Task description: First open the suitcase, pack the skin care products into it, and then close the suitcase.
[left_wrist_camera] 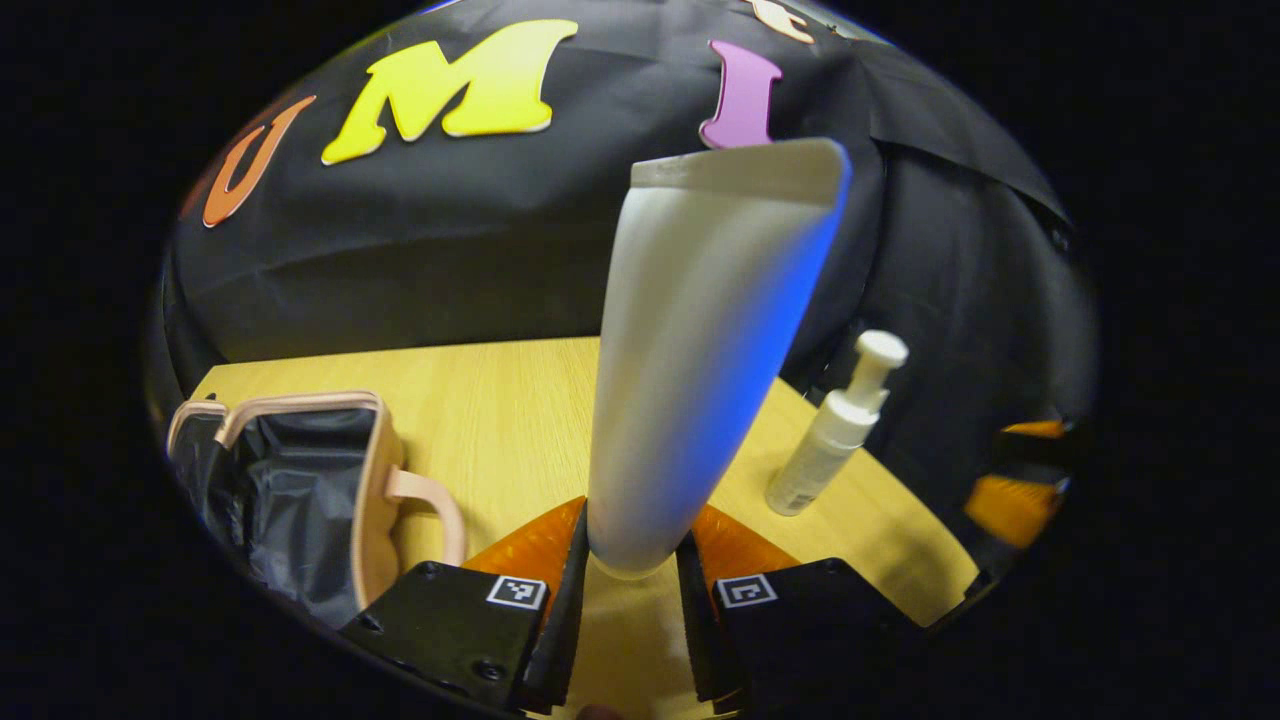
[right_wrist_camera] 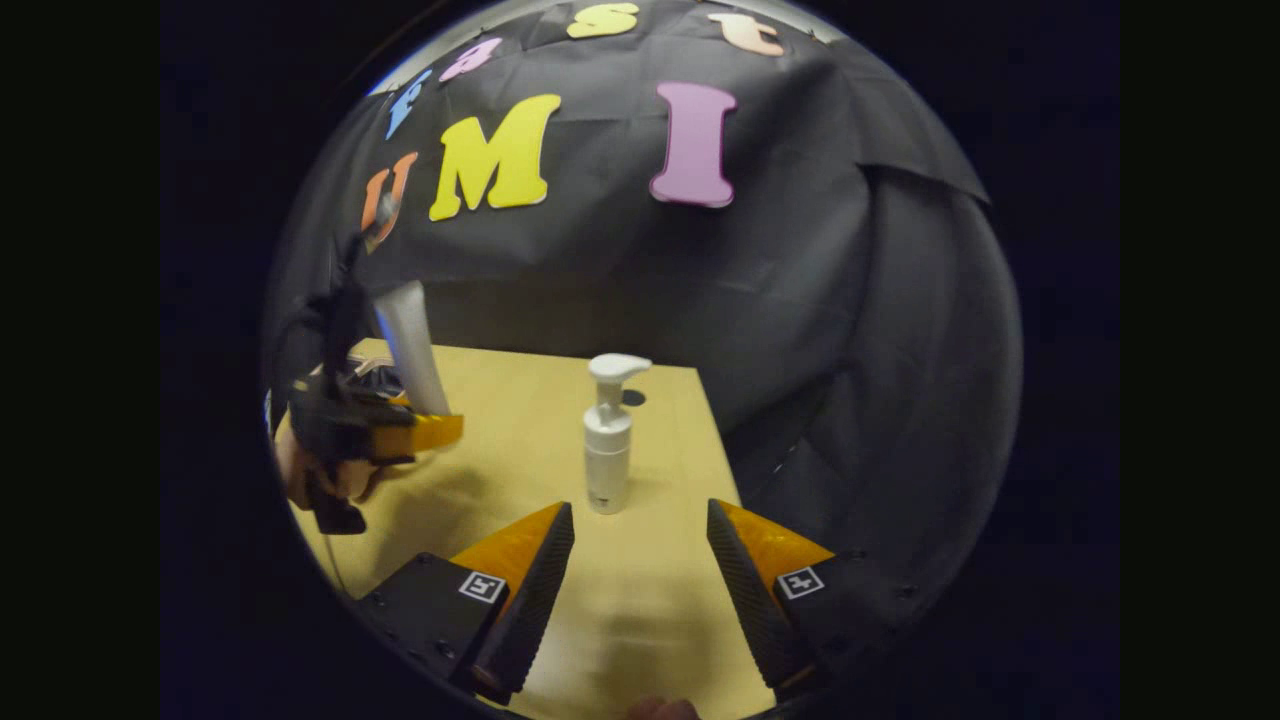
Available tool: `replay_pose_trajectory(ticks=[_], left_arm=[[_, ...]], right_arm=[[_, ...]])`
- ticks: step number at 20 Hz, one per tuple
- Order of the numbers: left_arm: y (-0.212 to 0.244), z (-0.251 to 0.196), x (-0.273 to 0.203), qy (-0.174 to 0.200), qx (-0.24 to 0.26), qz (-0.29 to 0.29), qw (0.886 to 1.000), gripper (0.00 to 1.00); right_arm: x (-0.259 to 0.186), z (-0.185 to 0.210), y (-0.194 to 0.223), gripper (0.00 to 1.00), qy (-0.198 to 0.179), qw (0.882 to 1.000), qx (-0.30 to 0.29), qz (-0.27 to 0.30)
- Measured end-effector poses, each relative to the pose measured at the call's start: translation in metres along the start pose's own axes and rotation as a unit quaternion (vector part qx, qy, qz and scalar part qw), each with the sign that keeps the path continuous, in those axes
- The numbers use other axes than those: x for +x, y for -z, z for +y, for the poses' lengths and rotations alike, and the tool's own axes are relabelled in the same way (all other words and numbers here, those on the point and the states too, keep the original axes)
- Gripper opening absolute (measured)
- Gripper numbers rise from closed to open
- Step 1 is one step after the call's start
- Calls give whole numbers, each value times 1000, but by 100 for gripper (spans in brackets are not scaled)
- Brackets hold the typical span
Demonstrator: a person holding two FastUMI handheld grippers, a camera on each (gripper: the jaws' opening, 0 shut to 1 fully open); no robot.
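Tube (left_wrist_camera: 700, 350): we see white, with a blue sheen down one side.
Pump bottle (right_wrist_camera: 607, 440): we see white all over, head and body alike.
Suitcase (left_wrist_camera: 375, 470): we see a pale peach shell and handle, with glossy black lining inside.
Table (right_wrist_camera: 660, 590): we see light yellow wood with faint grain.
Booth wall (right_wrist_camera: 800, 280): we see plain black cloth, creased.
Gripper bodies: black, each bearing a small black-and-white square marker.

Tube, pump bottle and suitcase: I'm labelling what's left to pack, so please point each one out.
Tube (left_wrist_camera: 700, 350), left gripper view: middle of its body, above the fingers.
Pump bottle (right_wrist_camera: 607, 455), right gripper view: its body below the pump head.
Suitcase (left_wrist_camera: 375, 480), left gripper view: its open shell's near rim.
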State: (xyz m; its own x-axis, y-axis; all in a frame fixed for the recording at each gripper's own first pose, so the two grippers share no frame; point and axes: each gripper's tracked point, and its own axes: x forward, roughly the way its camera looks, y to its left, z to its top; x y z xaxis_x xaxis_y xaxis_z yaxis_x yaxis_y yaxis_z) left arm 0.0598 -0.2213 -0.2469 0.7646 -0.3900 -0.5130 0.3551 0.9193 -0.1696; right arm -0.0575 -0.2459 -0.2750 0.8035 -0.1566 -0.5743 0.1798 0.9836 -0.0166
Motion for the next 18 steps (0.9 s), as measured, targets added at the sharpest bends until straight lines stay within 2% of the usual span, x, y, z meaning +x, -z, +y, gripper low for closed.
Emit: replay_pose_trajectory(ticks=[4,7,11,14,16,18], left_arm=[[-24,8,-77,-13,-17,-14,1000,48],[-33,31,-117,-48,-39,-16,998,47],[-35,84,-159,-109,-66,-26,991,47],[-29,112,-181,-149,-93,-25,984,48],[-22,126,-193,-166,-106,-24,980,47],[-17,136,-202,-177,-113,-20,977,47]], right_arm=[[57,17,4,80,-18,1000,9,4],[90,17,1,80,-18,999,27,5],[125,16,9,80,-10,999,47,13],[141,19,16,71,-4,999,44,21],[151,20,16,58,2,999,39,26],[156,20,14,56,6,999,38,27]])
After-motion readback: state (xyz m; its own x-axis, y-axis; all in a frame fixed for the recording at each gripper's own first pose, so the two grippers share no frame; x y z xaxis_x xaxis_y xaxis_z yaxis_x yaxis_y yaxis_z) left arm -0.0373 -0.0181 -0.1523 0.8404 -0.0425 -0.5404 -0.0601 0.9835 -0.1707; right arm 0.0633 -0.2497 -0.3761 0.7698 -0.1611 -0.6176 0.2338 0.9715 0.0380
